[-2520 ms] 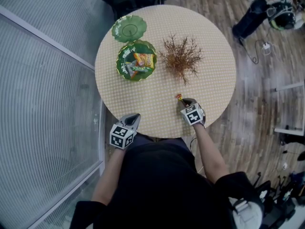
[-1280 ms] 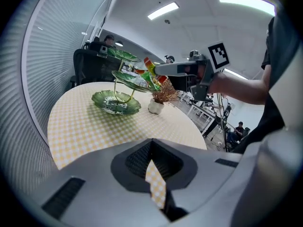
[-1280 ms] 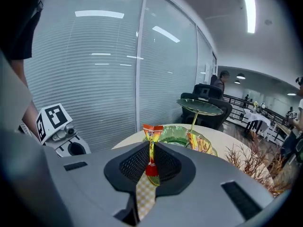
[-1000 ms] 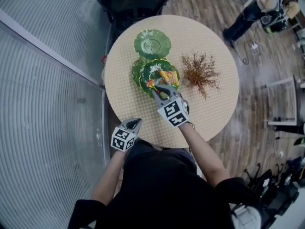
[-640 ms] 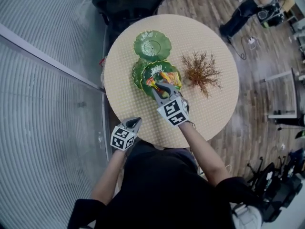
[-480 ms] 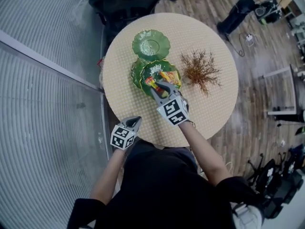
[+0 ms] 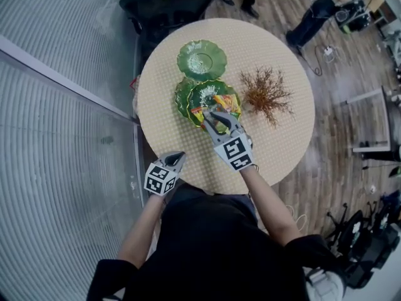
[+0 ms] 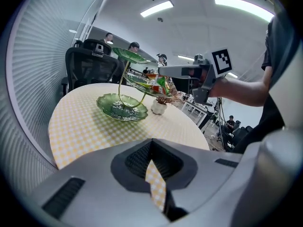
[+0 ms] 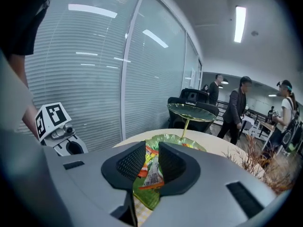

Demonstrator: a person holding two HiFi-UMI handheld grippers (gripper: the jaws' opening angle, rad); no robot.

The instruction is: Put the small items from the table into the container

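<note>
A round worktop (image 7: 169, 133) under a yellow-checked cloth carries a green leaf-shaped tiered dish stand (image 7: 202, 58). The right gripper (image 7: 213, 119) hangs over its middle dish, jaws opening and clear of the bright snack packets (image 9: 152, 173) lying there between them. The left gripper (image 7: 177, 157), at the near edge, has its jaws together and empty.

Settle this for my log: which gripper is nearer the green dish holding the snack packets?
Right. The right gripper hangs over the green dish, jaws opening, a snack packet showing between them; the left gripper sits by the table edge.
</note>
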